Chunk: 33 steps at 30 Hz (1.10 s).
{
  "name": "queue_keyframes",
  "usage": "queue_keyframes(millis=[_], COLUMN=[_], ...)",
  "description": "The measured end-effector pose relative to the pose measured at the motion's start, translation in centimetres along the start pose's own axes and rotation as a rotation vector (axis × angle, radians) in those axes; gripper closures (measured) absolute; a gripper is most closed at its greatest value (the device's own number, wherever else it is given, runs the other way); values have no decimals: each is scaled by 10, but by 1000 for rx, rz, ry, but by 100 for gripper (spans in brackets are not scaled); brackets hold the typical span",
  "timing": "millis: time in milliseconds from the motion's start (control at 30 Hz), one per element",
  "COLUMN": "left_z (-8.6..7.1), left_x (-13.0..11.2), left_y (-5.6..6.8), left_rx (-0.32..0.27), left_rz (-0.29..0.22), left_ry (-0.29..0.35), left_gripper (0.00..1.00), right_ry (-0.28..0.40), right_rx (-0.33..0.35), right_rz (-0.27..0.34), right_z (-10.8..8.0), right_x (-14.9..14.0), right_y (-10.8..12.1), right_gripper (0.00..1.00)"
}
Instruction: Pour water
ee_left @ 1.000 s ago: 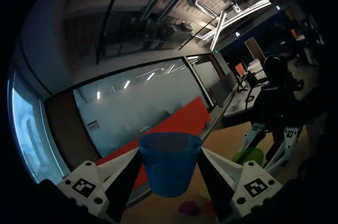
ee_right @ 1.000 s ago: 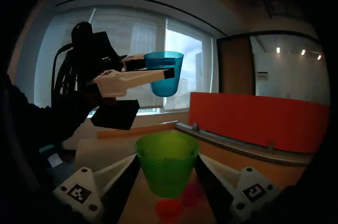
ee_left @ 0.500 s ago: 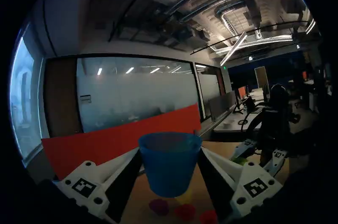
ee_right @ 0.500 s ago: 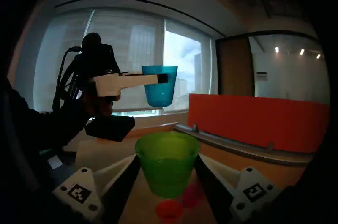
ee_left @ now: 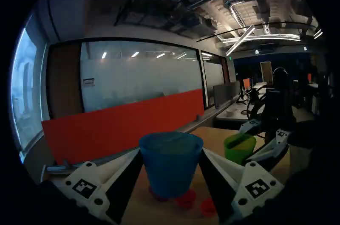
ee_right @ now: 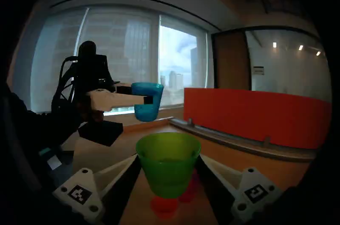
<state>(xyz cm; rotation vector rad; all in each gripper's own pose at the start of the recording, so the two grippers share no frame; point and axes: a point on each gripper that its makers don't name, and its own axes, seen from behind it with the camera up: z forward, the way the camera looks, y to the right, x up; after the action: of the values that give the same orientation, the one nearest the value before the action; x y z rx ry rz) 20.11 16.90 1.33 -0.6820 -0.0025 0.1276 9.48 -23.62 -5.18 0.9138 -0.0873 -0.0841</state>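
Gripping blue cup [ee_left: 171, 167], left tool [ee_left: 170, 152]; right tool [ee_right: 168, 157], green cup [ee_right: 168, 172] half-hiding discs [ee_right: 163, 206].

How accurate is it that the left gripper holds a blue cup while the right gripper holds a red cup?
Nearly: the right gripper holds a green cup, not a red one, as the right gripper view shows. The left gripper does hold a blue cup.

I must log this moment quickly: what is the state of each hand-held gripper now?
The left hand-held gripper is closed on the blue cup.
The right hand-held gripper is closed on the green cup.
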Motion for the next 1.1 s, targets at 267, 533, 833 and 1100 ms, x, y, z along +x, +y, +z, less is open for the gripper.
queue_keyframes(millis=[267, 533, 833, 1100], left_z=[1, 6, 6, 1], left_x=[-49, -82, -124, -159], left_y=[2, 6, 10, 9], left_rx=[-7, -26, -41, -40], left_rz=[13, 13, 8, 28], left_ry=[-114, -195, -300, -384], left_gripper=[15, 15, 15, 15], right_ry=[-70, -132, -205, -288], right_rx=[-38, -65, -80, -89], right_rz=[-5, -11, -8, 14], right_z=[-11, -20, -30, -34], right_x=[-21, -37, -59, -86], right_y=[17, 33, 45, 54], right_gripper=[12, 12, 12, 12])
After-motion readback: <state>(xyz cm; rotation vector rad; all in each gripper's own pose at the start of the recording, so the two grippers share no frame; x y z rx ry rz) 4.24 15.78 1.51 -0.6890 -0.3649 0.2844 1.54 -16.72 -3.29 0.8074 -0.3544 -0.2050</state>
